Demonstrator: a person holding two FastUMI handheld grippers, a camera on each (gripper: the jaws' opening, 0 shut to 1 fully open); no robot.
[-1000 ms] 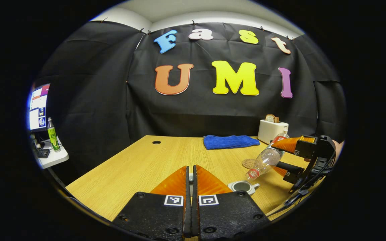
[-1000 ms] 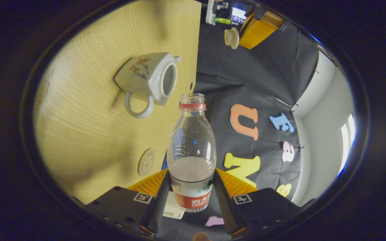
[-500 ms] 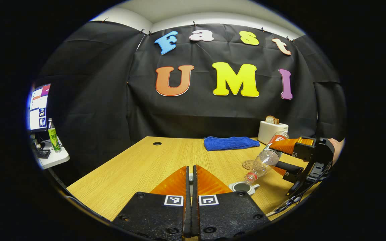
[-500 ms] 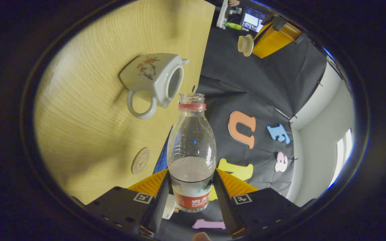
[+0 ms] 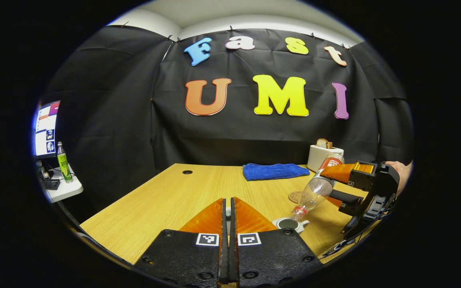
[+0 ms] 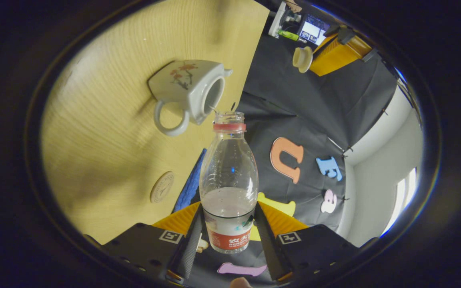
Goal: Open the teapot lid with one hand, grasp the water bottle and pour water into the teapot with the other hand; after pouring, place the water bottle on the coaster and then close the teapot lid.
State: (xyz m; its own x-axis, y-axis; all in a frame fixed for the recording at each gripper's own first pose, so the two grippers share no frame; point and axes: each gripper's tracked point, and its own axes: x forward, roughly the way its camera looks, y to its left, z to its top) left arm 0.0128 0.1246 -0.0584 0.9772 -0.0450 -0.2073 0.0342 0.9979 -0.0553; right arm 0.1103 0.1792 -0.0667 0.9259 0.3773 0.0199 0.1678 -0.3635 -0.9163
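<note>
**Bottle tipped over the open teapot, pour about to land**

My right claw (image 6: 228,224) grips the water bottle (image 6: 229,180) low on its body, both fingers pressed against its sides at the label; the bottle is uncapped and leans neck-down toward the teapot (image 6: 188,90), its mouth right at the rim of the pot's opening; in the left gripper view the same bottle (image 5: 313,192) slants down from my right claw (image 5: 336,188) with its neck just above the teapot (image 5: 290,224) on the wooden surface (image 5: 174,196). My left claw (image 5: 226,212) is drawn narrow on the lid; the knob barely shows between the fingers there, while the right gripper view has the lid (image 6: 302,59) held up and well clear of the pot by that claw (image 6: 314,60).

As I judge it, the first step is done: the lid is off and the pot stands open; the bottle is grasped and tilted, so pouring is at its start or under way, though I cannot make out a stream, and water still sits in the bottle's lower part. Left to do: finish the pour, right the bottle and stand it on the round coaster (image 5: 296,196), which lies bare just beyond the pot, then bring the lid back down onto the teapot. A blue cloth (image 5: 275,171) and a toaster (image 5: 321,156) wait at the far edge.
</note>
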